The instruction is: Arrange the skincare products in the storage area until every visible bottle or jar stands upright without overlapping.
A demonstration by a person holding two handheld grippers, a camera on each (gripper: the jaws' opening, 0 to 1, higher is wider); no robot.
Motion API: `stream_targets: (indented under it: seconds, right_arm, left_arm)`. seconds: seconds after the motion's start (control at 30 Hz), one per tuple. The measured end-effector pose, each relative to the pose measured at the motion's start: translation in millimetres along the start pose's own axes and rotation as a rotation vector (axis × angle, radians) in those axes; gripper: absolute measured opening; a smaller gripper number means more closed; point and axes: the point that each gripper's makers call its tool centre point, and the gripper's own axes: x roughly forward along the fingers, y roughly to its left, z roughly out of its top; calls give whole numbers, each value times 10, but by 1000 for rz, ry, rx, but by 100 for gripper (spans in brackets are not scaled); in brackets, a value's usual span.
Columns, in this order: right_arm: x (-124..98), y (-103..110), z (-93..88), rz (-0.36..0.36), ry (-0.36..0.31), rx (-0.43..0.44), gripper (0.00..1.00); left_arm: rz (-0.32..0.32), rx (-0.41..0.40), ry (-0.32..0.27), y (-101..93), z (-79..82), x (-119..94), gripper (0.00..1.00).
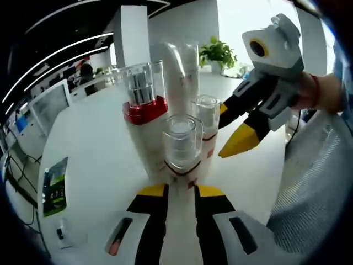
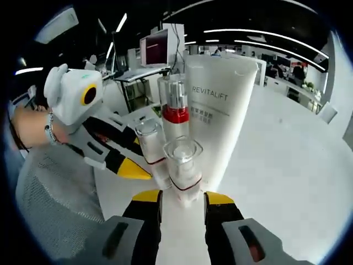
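In the left gripper view, the left gripper (image 1: 180, 190) has its jaws on either side of a small clear-capped bottle (image 1: 182, 144), seemingly pinching its lower body; the contact itself sits low and I cannot tell how firm it is. Just behind stand a second small bottle (image 1: 207, 116), a taller pump bottle (image 1: 144, 102) with a red band, and a white tube (image 1: 182, 69), all upright and packed close on the white tabletop (image 1: 94, 143), well in from its edges. The right gripper (image 1: 238, 130) comes in from the right, its yellow tips slightly apart and empty, just beside the second small bottle.

In the right gripper view, the right gripper (image 2: 182, 201) frames a clear-capped bottle (image 2: 182, 160) between its jaws, but whether it presses on it I cannot tell. The tube (image 2: 218, 110), marked REVITALIFT, rises just behind, with the pump bottle (image 2: 175, 107) beside it.

The risk is the crowding. Any sideways pull on a held bottle would likely knock its neighbour, and the tall tube, standing on a narrow end, looks easiest to topple and could take others down with it. Two grippers working so near could also clash.
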Motion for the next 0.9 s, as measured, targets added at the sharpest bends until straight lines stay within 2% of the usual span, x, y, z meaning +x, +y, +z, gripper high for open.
stream_targets:
  seconds: [0.1,0.37,0.53,0.63,0.9]
  right_arm:
    - [34,28,4,10,-3,-17,23]
    - [41,6,17,7,-17,-33,19]
    - [32,-5,13,3,-17,-28,16]
    - [30,-7,-11,-9,-1,-52,13]
    - [40,45,-26,8,8,-63,11]
  left_arm:
    - [14,20,-10,12,22,15,16]
    - [5,-9,-18,26,44,37,17]
    - [-20,-40,-24,5,45,44,18]
    - [-32,-30,-30,-26,51,49,20]
    - [-44,-49,-33,-14,40,64,20]
